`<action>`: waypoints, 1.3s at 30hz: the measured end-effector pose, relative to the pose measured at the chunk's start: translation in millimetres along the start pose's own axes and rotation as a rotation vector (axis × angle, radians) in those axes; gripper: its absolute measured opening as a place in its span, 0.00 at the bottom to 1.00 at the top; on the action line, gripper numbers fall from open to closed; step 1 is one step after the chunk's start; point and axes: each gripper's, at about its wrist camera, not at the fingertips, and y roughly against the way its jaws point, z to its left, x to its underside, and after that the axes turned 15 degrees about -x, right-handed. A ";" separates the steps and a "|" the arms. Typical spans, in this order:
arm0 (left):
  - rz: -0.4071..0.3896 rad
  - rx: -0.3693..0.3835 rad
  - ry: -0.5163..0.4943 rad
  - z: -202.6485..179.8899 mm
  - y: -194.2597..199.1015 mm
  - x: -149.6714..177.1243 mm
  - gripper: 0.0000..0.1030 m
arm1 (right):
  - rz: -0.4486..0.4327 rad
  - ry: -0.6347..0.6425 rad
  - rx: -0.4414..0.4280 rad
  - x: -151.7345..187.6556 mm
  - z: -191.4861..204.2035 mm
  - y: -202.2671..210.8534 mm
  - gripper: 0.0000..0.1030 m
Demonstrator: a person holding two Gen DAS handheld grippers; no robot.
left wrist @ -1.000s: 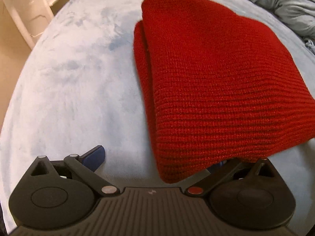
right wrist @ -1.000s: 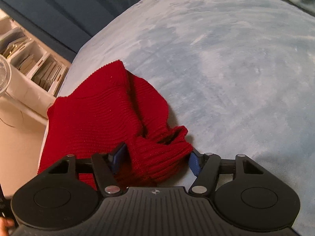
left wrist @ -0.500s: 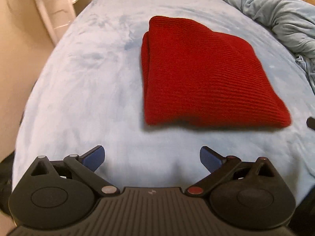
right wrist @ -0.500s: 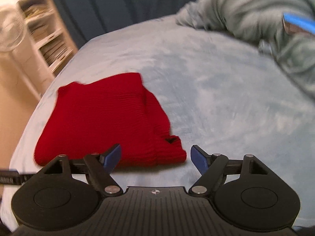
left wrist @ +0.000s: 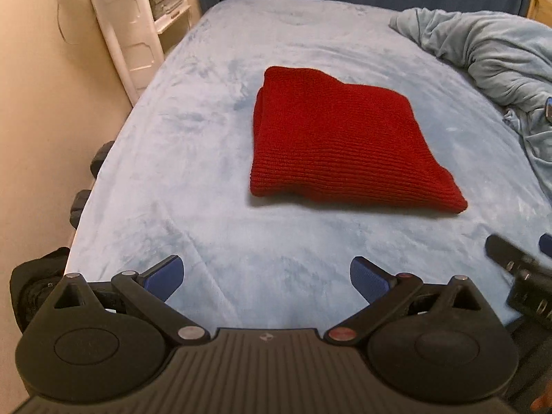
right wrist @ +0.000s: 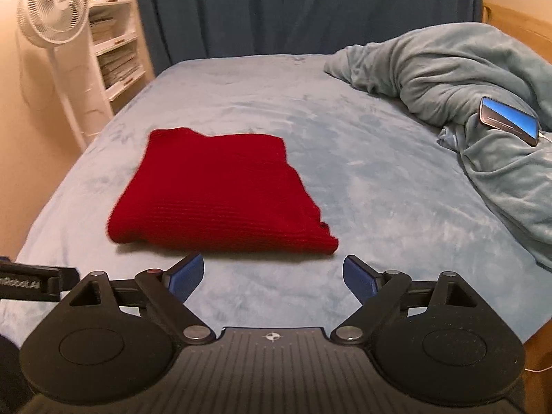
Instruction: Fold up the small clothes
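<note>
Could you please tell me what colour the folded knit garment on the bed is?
The folded knit garment is solid red; the left wrist view shows it best.

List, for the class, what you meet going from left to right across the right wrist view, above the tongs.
White fan → shelves → red knit garment → crumpled grey-blue blanket → phone lying on that blanket.

Folded sweater (right wrist: 220, 189) on the bed (right wrist: 362, 179), crumpled blanket (right wrist: 448, 79) to its right, phone (right wrist: 509, 120) on the blanket, fan (right wrist: 53, 7) and shelf (right wrist: 114, 45) left of the bed
</note>
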 end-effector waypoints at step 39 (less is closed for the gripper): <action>-0.089 -0.048 -0.007 10.6 33.1 9.9 1.00 | -0.005 0.064 -0.050 4.8 34.7 23.5 0.86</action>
